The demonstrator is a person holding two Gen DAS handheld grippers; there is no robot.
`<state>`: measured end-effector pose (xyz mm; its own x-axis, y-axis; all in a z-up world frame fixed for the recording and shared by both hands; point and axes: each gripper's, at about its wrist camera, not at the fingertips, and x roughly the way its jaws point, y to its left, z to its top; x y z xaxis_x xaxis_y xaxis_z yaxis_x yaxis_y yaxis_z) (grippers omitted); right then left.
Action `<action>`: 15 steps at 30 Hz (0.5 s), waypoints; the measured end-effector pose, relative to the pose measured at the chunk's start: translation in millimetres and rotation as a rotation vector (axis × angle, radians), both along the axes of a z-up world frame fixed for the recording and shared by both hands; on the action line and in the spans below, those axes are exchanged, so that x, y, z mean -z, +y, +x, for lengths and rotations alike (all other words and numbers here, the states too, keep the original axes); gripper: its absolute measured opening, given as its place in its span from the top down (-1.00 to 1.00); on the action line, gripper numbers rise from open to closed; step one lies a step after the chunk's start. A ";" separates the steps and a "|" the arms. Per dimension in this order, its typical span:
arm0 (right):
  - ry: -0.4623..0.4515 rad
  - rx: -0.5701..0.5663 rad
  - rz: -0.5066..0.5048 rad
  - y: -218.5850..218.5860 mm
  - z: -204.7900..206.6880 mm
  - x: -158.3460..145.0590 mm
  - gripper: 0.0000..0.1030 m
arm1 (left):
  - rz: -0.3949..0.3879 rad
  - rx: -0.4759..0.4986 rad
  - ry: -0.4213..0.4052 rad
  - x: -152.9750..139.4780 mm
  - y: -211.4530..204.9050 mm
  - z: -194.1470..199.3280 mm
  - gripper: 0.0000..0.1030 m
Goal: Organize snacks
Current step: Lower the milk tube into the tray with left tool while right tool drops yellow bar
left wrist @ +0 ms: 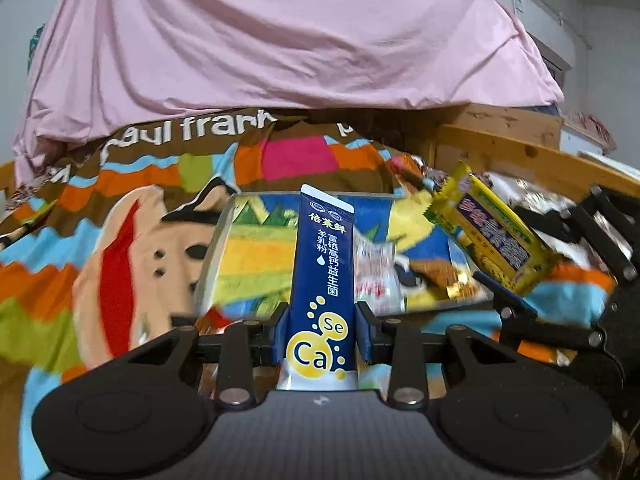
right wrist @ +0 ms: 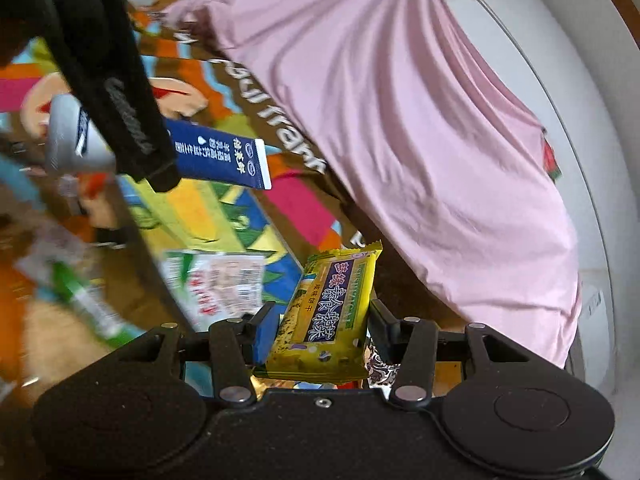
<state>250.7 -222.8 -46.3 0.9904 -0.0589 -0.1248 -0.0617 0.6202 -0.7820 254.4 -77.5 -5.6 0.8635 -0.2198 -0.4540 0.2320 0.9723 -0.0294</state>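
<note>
My left gripper (left wrist: 322,332) is shut on a dark blue stick sachet (left wrist: 324,264) with yellow "Ca" and "Se" dots, held upright above a clear tray (left wrist: 212,248). The sachet also shows in the right wrist view (right wrist: 216,158), sticking out from the left gripper's black body. My right gripper (right wrist: 318,336) is shut on a yellow cracker packet (right wrist: 332,312) with a purple label. That packet shows in the left wrist view (left wrist: 496,236), held over the tray's right side. A white and red packet (left wrist: 374,268) lies in the tray, also in the right wrist view (right wrist: 224,280).
A colourful cartoon blanket (left wrist: 120,248) covers the surface under the tray. A pink sheet (left wrist: 280,40) hangs behind it. A wooden frame (left wrist: 512,152) stands at the right with more shiny wrappers (left wrist: 536,196) beside it. A green and white packet (right wrist: 92,304) lies at the left of the right wrist view.
</note>
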 end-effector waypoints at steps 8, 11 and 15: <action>0.051 0.051 0.098 -33.1 68.9 12.8 0.02 | -0.062 -0.007 0.025 0.7 -39.1 96.1 0.28; 0.098 0.071 0.161 -40.0 85.5 20.2 0.02 | -0.084 -0.009 0.067 7.7 -50.7 123.1 0.28; 0.155 0.084 0.262 -47.4 98.6 22.6 0.02 | -0.047 0.006 0.120 20.3 -66.6 144.4 0.28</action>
<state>349.3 -270.2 -68.9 0.9515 -0.0859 -0.2954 -0.1072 0.8074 -0.5802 398.8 -144.2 -25.9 0.8023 -0.2480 -0.5429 0.2296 0.9678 -0.1028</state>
